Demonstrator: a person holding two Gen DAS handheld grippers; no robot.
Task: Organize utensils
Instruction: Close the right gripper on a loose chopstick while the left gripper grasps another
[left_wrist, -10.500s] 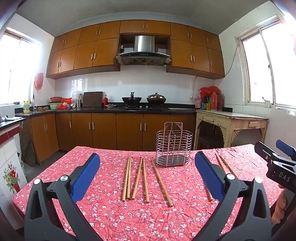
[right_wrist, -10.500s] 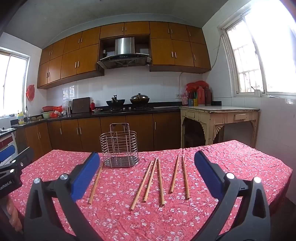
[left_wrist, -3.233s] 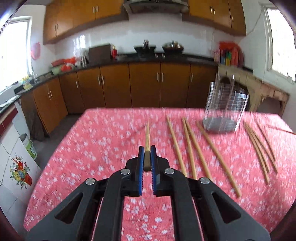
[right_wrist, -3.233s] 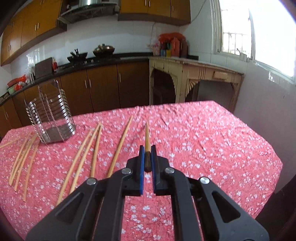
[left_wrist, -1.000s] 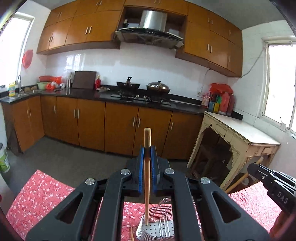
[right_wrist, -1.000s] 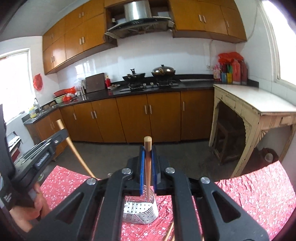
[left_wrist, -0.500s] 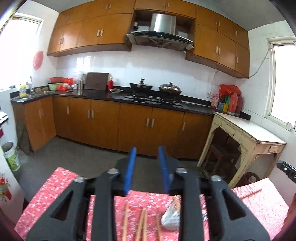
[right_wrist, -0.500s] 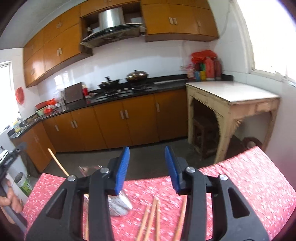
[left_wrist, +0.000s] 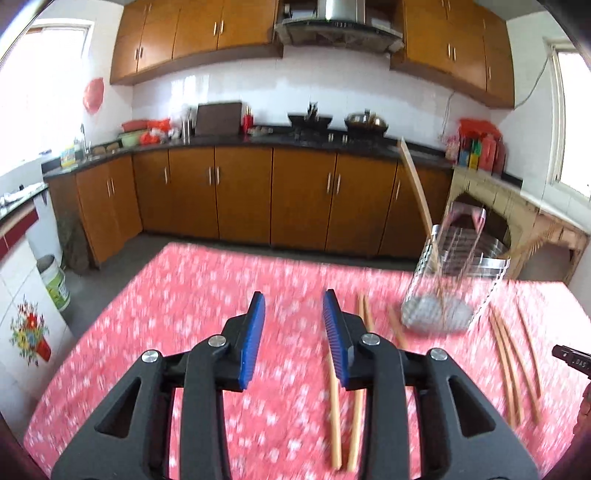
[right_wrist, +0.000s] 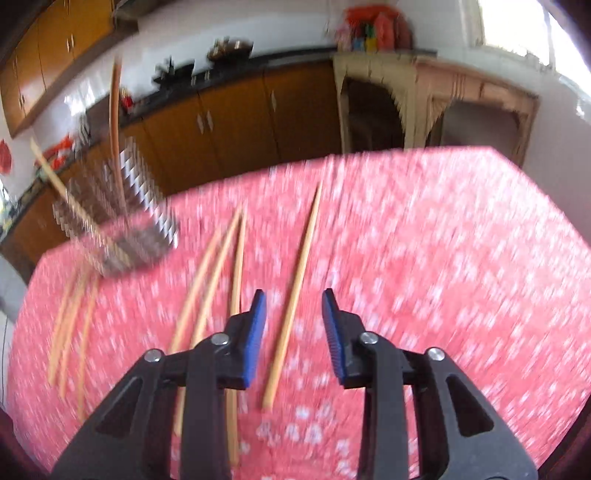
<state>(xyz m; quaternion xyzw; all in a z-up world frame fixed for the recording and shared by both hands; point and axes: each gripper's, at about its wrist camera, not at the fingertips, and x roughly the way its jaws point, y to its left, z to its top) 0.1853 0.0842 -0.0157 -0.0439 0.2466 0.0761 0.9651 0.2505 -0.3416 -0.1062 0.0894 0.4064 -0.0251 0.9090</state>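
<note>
My left gripper (left_wrist: 293, 325) and right gripper (right_wrist: 293, 325): both parted, empty; their long wooden chopsticks (right_wrist: 115, 122) now stand in the wire mesh holder (right_wrist: 122, 229); others lie on the floral red bench (right_wrist: 424, 240).

my wire utensil basket (left_wrist: 456, 280) stands on the table with two wooden chopsticks (right_wrist: 115, 122) leaning inside it; more chopsticks (right_wrist: 295, 295) lie loose beside it.
</note>
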